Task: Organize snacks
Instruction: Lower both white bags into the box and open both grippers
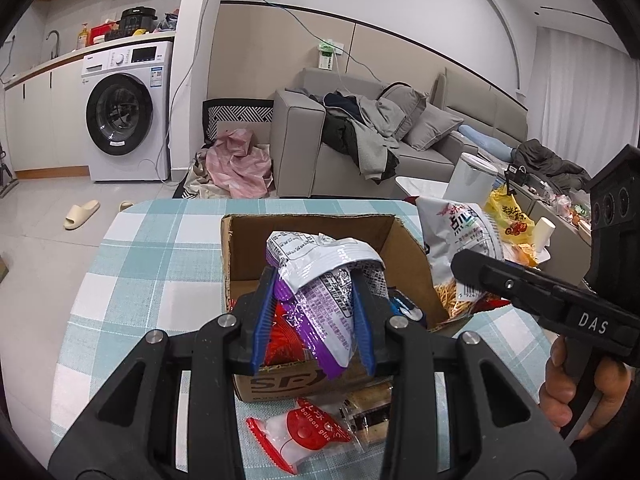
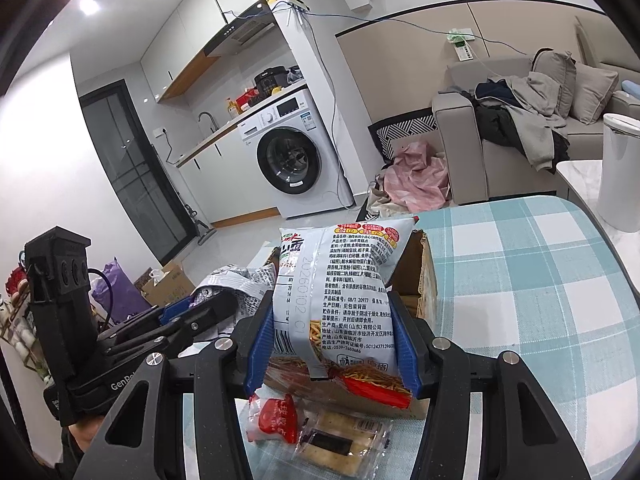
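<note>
My left gripper (image 1: 315,276) is shut on a crumpled purple and silver snack bag (image 1: 320,252), which hangs over an open cardboard box (image 1: 404,248) with other snacks inside. To its right, my right gripper (image 1: 464,264) holds a white bag of stick snacks (image 1: 460,228) beside the box's right wall. In the right wrist view the right gripper (image 2: 331,300) is shut on that white bag (image 2: 348,264), upright over the box (image 2: 426,280). My left gripper (image 2: 216,304) with the silver bag (image 2: 236,280) shows at the left.
The box stands on a table with a blue-checked cloth (image 2: 520,280). In front of the box lie a red and white glue packet (image 1: 296,432) and a clear biscuit packet (image 2: 340,440). A white bin (image 1: 472,176), a yellow bag (image 1: 508,216) and a sofa (image 1: 304,148) lie beyond.
</note>
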A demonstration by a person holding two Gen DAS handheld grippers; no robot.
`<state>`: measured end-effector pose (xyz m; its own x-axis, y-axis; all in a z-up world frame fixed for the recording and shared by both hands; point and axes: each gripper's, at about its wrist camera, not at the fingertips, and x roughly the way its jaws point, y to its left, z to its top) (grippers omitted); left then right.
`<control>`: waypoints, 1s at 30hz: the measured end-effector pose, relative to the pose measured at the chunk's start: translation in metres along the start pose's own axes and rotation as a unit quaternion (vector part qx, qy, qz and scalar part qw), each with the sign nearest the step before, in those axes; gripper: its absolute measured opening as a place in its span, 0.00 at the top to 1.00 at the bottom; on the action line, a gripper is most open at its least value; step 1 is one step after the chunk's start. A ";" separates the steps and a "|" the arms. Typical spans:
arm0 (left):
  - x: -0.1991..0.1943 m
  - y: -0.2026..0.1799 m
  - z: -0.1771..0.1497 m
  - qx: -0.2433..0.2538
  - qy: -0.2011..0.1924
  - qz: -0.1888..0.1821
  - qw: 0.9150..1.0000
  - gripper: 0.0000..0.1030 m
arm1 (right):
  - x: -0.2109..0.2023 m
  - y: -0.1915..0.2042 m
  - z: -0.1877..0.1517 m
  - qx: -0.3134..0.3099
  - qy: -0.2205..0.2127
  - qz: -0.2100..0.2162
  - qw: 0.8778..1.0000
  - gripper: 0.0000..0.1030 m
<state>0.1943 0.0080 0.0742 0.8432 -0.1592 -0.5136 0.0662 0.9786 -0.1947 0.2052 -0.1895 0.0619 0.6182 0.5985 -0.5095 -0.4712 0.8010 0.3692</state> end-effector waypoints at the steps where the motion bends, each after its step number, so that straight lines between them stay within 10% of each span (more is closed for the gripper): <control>1: 0.003 0.000 0.000 0.001 0.000 0.001 1.000 0.69 | 0.002 0.001 0.000 0.000 0.002 0.000 1.000 0.48; 24: 0.066 0.021 -0.009 -0.003 0.042 0.031 0.999 0.68 | 0.046 -0.001 0.001 -0.010 0.032 -0.022 0.999 0.48; 30: 0.058 0.023 -0.012 0.002 0.040 0.022 0.999 0.50 | 0.034 0.000 0.000 -0.025 0.025 -0.030 0.999 0.37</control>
<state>0.2382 0.0196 0.0296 0.8005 -0.1265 -0.5858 0.0325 0.9852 -0.1682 0.2259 -0.1695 0.0446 0.6154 0.5469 -0.5676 -0.4652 0.8334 0.2985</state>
